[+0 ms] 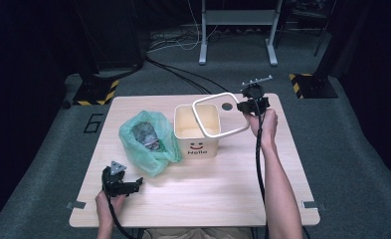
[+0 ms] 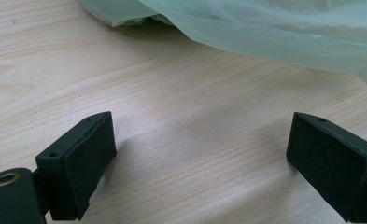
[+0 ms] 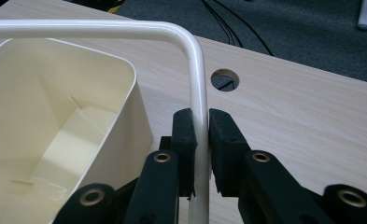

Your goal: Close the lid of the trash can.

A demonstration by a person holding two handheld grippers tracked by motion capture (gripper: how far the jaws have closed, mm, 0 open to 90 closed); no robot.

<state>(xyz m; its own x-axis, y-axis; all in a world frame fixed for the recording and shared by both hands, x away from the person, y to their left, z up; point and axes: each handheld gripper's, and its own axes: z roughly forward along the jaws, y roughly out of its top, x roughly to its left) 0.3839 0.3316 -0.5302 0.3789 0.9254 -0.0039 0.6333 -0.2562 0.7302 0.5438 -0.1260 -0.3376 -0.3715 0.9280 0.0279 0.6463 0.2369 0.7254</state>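
— Right, from the high view first: where are the hands?

— Low at the near left edge of the pale wooden worktop (image 1: 198, 194), the left gripper (image 1: 133, 185) lies almost level in the person's fist, its jaws pointing towards the green plastic bag (image 1: 150, 144). The right forearm stretches far forward, and the right gripper (image 1: 244, 106) sits at the far right, turned leftwards onto a white rounded-square frame (image 1: 222, 115).

— And that frame?

— It hangs tilted above the cream bin (image 1: 197, 130), its far side higher than its near side. The bin is a rounded square tub with a smile and the word "Hello" on its front; it stands just beside the bag, which is thin, crumpled and holds something dark.

— What does the left gripper view give?

— Two black jaws, flat-faced and matt, spread wide with bare wood grain between them. The bag (image 2: 274, 32), translucent and wrinkled, lies ahead of them, not touched.

— And the right gripper view?

— Its jaws are pressed onto the frame (image 3: 197, 93), a smooth, glossy white bar running up between the pads and bending left over the bin (image 3: 55, 116). The bin's inside is plain and smooth. A round hole (image 3: 225, 80) is cut in the worktop beyond it.
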